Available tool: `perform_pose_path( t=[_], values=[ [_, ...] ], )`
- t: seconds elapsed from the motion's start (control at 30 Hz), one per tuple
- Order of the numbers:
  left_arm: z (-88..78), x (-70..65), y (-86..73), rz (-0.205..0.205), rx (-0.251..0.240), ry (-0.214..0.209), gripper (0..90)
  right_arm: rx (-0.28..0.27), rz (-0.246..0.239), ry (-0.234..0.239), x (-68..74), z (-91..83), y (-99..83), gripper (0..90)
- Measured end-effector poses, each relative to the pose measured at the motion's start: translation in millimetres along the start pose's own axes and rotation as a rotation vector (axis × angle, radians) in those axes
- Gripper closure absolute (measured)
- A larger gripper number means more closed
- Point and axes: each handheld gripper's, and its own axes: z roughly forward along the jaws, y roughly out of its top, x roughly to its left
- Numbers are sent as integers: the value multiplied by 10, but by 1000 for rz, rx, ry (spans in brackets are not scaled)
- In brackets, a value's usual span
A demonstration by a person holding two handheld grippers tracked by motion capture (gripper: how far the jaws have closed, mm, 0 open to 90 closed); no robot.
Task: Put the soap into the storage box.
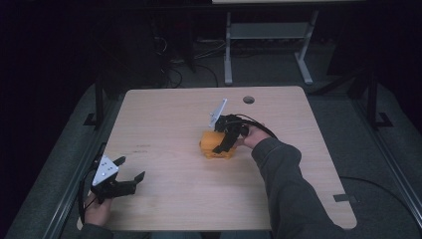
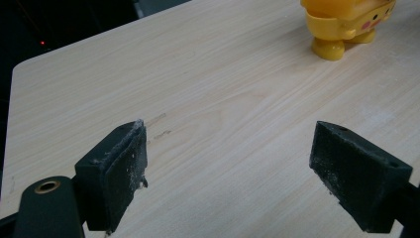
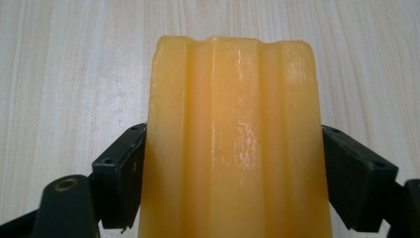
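Right gripper [image 1: 226, 142] clamped across yellow toy [image 1: 215, 147] near table [image 1: 164, 109] centre, coming down on it from above. Both pads flush against toy's [image 3: 233, 144] flanks in right gripper view, no visible gap, so counted as gripping. Left gripper [image 1: 130, 172] wide open, holding nothing, parked near front-left table edge, well apart from toy; left gripper view looks across bare wood to toy's [image 2: 346, 22] feet far off.

Risks from here:
- Glossy, ribbed plastic against flat pads. Likely slip or twist out on lift if squeeze is light.
- Grip seems to sit around toy's middle; cannot tell how far from its balance point. Off-centre hold could let it swing or tilt once off the table.
- Pads dusty and worn (white specks on left gripper's pad [image 2: 124, 173]), so probably less friction than expected.
- Small round feet: tip-over likely if set down tilted or released early.
- Left gripper too far off to catch or steady anything.
- Cable trailing off right gripper beside toy; possible snag on a quick move.
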Motion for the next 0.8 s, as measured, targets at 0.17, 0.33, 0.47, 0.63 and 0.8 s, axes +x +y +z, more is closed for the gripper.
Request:
perform_pose_path(
  t=[0.17, 0.33, 0.47, 0.63, 0.8],
  values=[
    [1, 0, -1, 0, 0, -1, 142, 1, 8, -1, -2, -7, 5, 197],
    [0, 5, 0, 6, 6, 0, 142, 1, 17, -1, -4, -20, 5, 190],
    [6, -7, -1, -3, 2, -2, 142, 7, 34, 1, -5, -27, -6, 177],
    [-2, 2, -1, -8, -3, 3, 142, 15, 38, -7, 4, -50, -18, 164],
    [5, -4, 0, -3, 0, 0, 142, 5, 52, -10, 2, -96, -30, 154]
  ],
)
